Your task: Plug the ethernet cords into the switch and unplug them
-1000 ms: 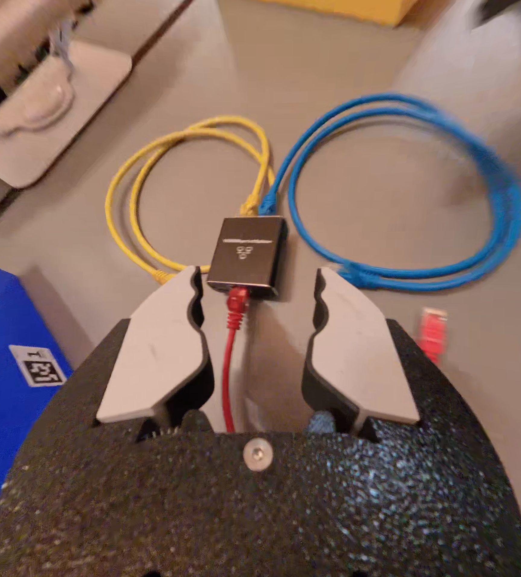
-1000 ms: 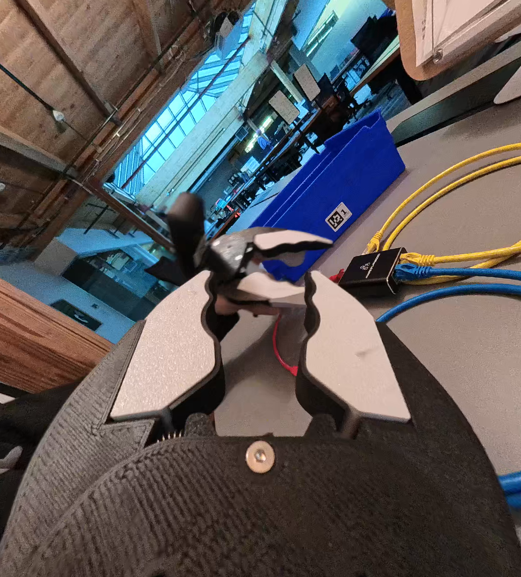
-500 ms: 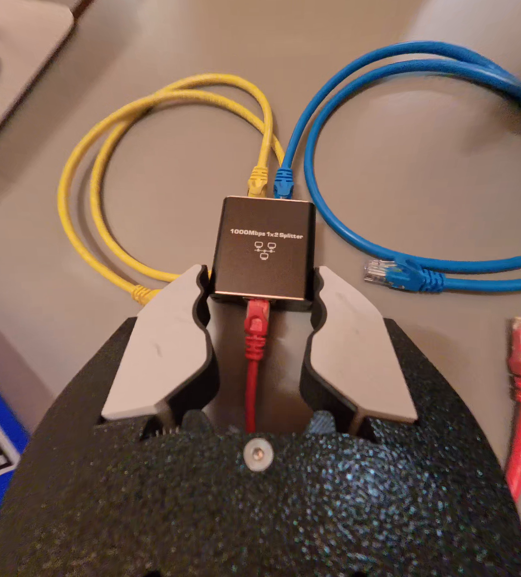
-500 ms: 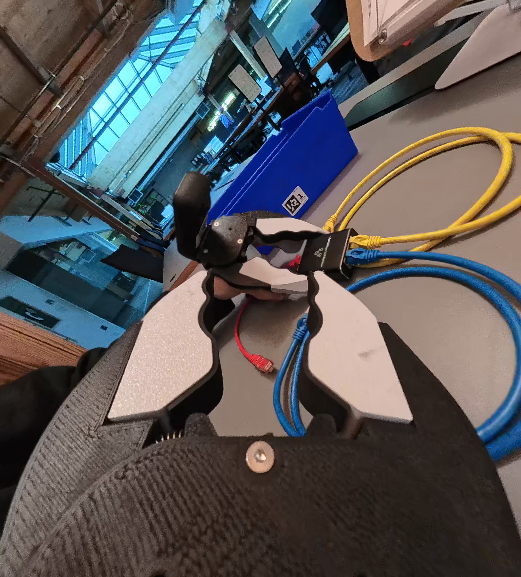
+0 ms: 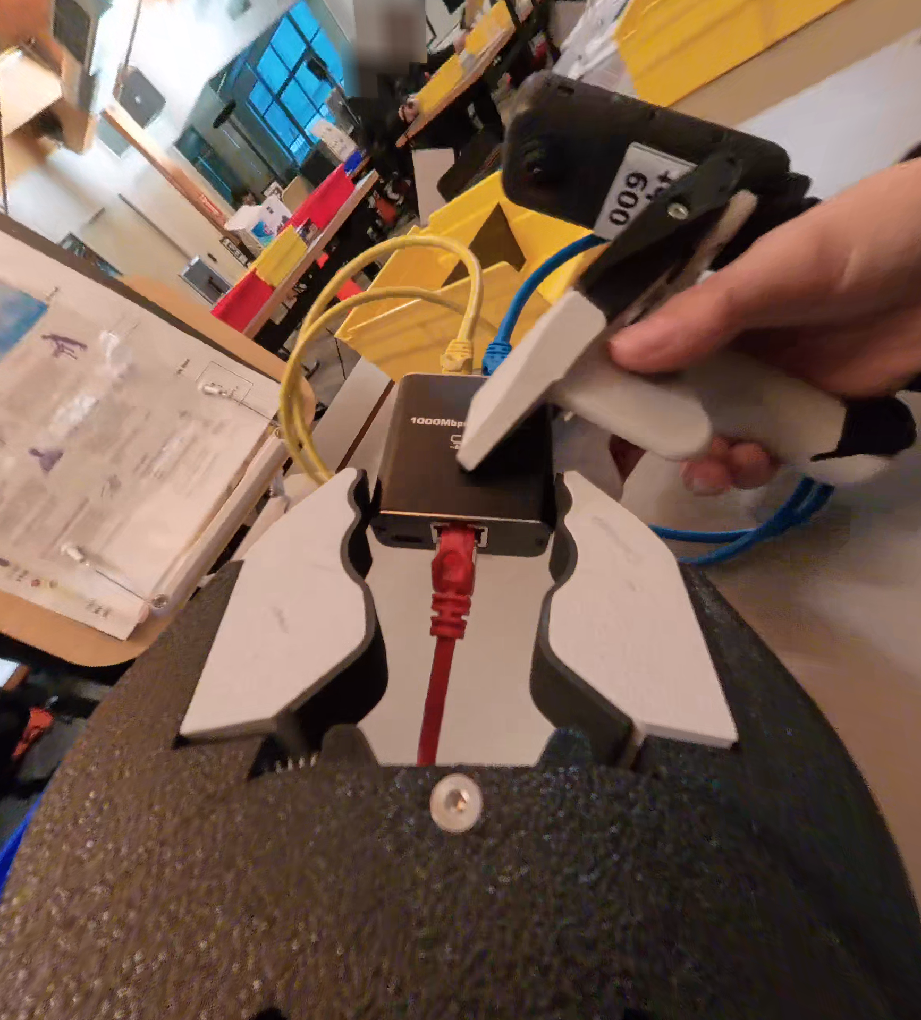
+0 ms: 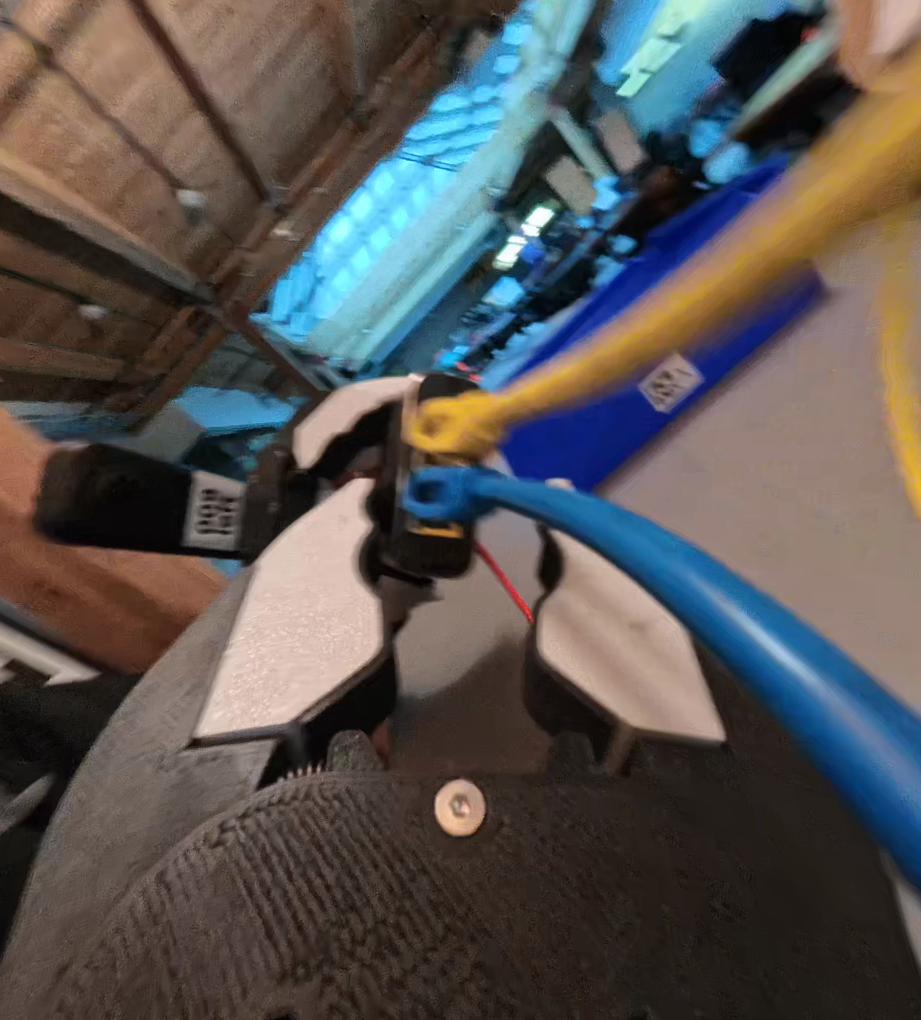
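Observation:
My left gripper point(image 5: 463, 488) is shut on the sides of the black switch point(image 5: 436, 474) and holds it above the table. A red cord point(image 5: 450, 585) is plugged into its near port. A yellow cord point(image 5: 455, 350) and a blue cord point(image 5: 496, 353) are plugged into the far end. My right gripper point(image 6: 455, 530) is open, its jaws wide apart right at that far end, by the yellow plug point(image 6: 447, 430) and blue plug point(image 6: 436, 497). One of its fingers point(image 5: 524, 381) lies over the switch's top. The right wrist view is blurred.
A hand point(image 5: 806, 309) holds the right gripper. A board with a clear-covered paper sheet point(image 5: 88, 441) stands at the left. Yellow bins point(image 5: 425, 325) are behind. A blue bin point(image 6: 640, 397) sits on the grey table point(image 6: 778, 441). Blue cord loops point(image 5: 750, 530) lie at the right.
My left gripper closed on the switch and lifted it off the table, tilting up. My right gripper moved in from a distance to the switch's far end.

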### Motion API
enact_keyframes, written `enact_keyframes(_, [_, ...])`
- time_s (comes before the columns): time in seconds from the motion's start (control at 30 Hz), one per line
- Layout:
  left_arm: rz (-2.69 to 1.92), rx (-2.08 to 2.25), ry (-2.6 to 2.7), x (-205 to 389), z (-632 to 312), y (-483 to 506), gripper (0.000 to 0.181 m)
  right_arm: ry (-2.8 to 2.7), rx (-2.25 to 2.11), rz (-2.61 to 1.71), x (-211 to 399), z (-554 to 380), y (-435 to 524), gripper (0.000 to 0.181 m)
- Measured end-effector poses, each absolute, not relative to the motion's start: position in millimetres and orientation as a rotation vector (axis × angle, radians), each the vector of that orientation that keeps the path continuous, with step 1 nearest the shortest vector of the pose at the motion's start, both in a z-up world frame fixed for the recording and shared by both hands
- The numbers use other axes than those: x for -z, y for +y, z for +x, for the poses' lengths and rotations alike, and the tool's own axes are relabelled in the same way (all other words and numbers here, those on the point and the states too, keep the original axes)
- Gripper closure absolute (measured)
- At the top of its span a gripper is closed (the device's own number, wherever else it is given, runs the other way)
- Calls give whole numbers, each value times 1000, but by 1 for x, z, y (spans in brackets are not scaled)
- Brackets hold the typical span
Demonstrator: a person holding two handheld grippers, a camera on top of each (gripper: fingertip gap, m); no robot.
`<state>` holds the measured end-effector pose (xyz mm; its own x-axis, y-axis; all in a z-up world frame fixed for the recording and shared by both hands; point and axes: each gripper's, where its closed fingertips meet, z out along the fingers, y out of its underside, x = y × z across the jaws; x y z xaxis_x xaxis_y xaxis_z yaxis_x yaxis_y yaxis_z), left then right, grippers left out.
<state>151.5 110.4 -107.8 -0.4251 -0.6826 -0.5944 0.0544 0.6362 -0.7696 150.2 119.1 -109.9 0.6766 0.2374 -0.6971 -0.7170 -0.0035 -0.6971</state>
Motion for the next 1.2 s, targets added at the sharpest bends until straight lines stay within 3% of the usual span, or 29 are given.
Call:
enact_keyframes(0.07, [-450,870,1832,106,145,110,118,343,-874,-1355,100,136,116,152])
enact_keyframes(0.1, [-430,875,1837,106,142,110,118,323,-910,-1379,100,131,116,154])
enact_keyframes(0.6, [-399,1317,1639,95,114,108,119,417,-1344,-1300,95,104,117,155])
enact_keyframes(1.2, [-577,1301,1617,124,123,120,118,486,-1272,-1410,119,109,128,155])
